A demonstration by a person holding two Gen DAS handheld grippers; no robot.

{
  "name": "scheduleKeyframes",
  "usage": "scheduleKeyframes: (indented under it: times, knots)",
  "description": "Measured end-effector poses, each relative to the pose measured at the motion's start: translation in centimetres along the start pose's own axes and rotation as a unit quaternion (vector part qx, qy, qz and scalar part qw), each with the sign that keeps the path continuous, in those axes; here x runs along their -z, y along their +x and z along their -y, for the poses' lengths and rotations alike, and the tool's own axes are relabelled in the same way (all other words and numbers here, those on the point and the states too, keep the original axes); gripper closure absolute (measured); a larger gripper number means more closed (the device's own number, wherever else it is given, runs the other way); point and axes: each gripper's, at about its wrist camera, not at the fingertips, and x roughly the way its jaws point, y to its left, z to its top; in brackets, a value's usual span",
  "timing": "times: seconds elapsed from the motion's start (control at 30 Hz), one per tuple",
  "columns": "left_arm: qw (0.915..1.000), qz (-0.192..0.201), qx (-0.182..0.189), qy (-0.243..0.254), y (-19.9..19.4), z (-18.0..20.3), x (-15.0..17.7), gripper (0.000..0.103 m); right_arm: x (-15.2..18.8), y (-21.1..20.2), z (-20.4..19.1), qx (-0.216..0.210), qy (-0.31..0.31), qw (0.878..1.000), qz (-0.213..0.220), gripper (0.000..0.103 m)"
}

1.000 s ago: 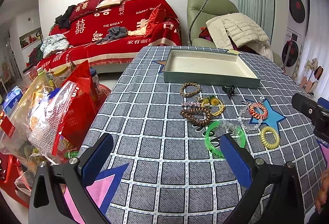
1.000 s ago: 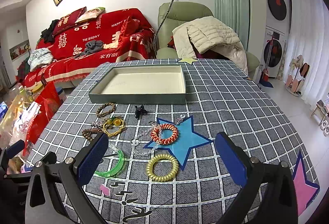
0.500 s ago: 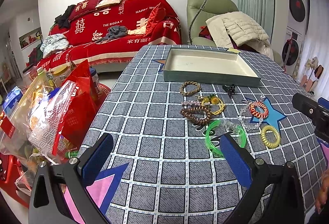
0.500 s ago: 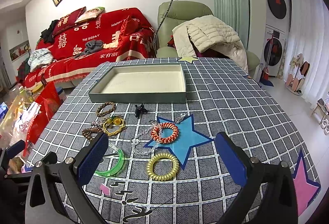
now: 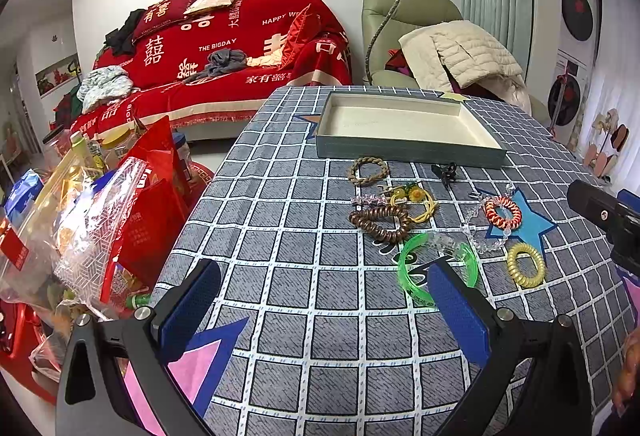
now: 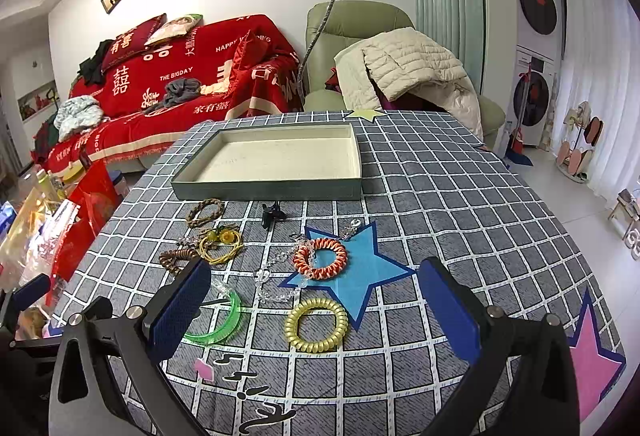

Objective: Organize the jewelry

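Left hand-held gripper [image 5: 324, 300]: released, jaws spread wide, nothing between, above checked bench [image 5: 304, 236]. Right hand-held gripper [image 6: 314, 308]: released too, wide apart, empty, above yellow coil tie [image 6: 317, 325]. Jewelry loose on bench near both: green bangle [image 6: 222, 320] beside left pad, orange coil tie [image 6: 320, 258] on blue star, clear bead chain [image 6: 276, 276] touching it, brown coil tie [image 5: 380, 222], yellow flower tie [image 5: 416, 198], braided band [image 5: 368, 171], black clip [image 6: 272, 214]. Tray [image 6: 272, 190] beyond, empty.

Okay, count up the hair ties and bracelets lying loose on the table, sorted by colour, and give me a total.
Yellow coil tie: 1
Orange coil tie: 1
Brown coil tie: 1
Braided tan tie: 1
Yellow flower tie: 1
Green bangle: 1
Clear bead bracelet: 1
Total: 7
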Motion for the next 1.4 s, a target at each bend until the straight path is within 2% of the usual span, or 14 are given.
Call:
scheduleKeyframes:
  times: [0.67, 1.07, 1.23, 1.4]
  knots:
    - [0.9999, -0.01, 0.0, 0.004, 0.3, 0.1, 0.5, 0.0, 0.0, -0.1, 0.0, 0.001, 0.002, 1.0, -0.002, 0.0]
    - [0.9998, -0.018, -0.004, -0.004, 0.6, 0.1, -0.2, 0.0, 0.8, -0.2, 0.1, 0.005, 0.008, 1.0, -0.006, 0.0]
    - [0.999, -0.04, 0.005, -0.02, 1.5, -0.5, -0.5, 0.0, 1.0, -0.4, 0.3, 0.007, 0.014, 1.0, -0.01, 0.0]
    - [0.9984, -0.056, -0.004, 0.002, 2.8, -0.6, -1.0, 0.0, 0.8, 0.4, 1.4, 0.011, 0.022, 0.999, -0.023, 0.0]
